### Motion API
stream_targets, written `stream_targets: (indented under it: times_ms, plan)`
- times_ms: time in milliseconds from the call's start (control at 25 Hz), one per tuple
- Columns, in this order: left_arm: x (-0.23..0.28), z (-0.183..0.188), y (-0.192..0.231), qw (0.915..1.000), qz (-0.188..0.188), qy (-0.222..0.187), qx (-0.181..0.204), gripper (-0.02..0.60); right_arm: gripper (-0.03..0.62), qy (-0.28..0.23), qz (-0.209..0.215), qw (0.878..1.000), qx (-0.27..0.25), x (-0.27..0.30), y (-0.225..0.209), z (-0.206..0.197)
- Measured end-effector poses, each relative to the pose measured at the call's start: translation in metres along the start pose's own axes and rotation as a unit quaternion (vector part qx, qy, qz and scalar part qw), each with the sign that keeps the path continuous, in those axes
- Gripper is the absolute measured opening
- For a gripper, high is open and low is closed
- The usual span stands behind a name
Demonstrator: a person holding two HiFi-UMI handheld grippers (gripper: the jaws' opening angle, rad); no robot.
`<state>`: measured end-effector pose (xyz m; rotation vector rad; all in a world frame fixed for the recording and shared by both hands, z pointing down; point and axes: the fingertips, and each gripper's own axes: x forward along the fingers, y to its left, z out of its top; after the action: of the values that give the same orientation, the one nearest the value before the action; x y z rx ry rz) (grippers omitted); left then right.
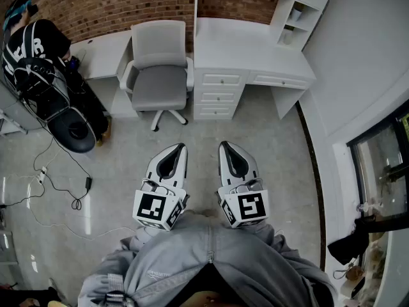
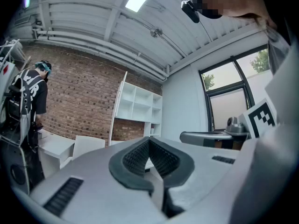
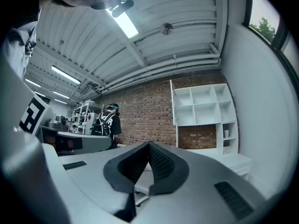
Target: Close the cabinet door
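Note:
A white desk unit (image 1: 252, 50) stands against the brick wall ahead, with drawers (image 1: 220, 80) at its front and open white shelves (image 1: 300, 8) above its right end. In the right gripper view the shelves (image 3: 205, 106) are far off. No cabinet door stands out in these views. My left gripper (image 1: 181, 148) and right gripper (image 1: 223, 146) are side by side close to my body, level and pointing at the desk over bare floor. Both are shut with nothing between the jaws: the left gripper (image 2: 149, 139) has its pads meeting at the tip, and so does the right gripper (image 3: 148, 144).
A grey office chair (image 1: 160, 69) stands left of the drawers, at a lower white desk (image 1: 102, 53). A person in black (image 1: 32, 43) works at the far left beside a black round seat (image 1: 73, 130). Cables (image 1: 64, 184) trail on the floor. A white wall and a window (image 1: 383, 165) are on the right.

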<state>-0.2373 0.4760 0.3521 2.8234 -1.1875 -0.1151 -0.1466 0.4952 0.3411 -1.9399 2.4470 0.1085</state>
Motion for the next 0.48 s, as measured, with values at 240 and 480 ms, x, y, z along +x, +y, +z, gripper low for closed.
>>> stream_targets:
  times_ms: [240, 480]
  plan:
    - [0.004, 0.001, 0.013, 1.0000, 0.002, 0.001, 0.004, 0.003, 0.026, 0.000, -0.004, 1.000, -0.002, 0.011, 0.001, 0.000]
    - [0.011, 0.004, 0.021, 1.0000, 0.007, 0.004, 0.001, 0.003, 0.026, 0.004, -0.006, 1.000, -0.001, 0.020, -0.001, -0.002]
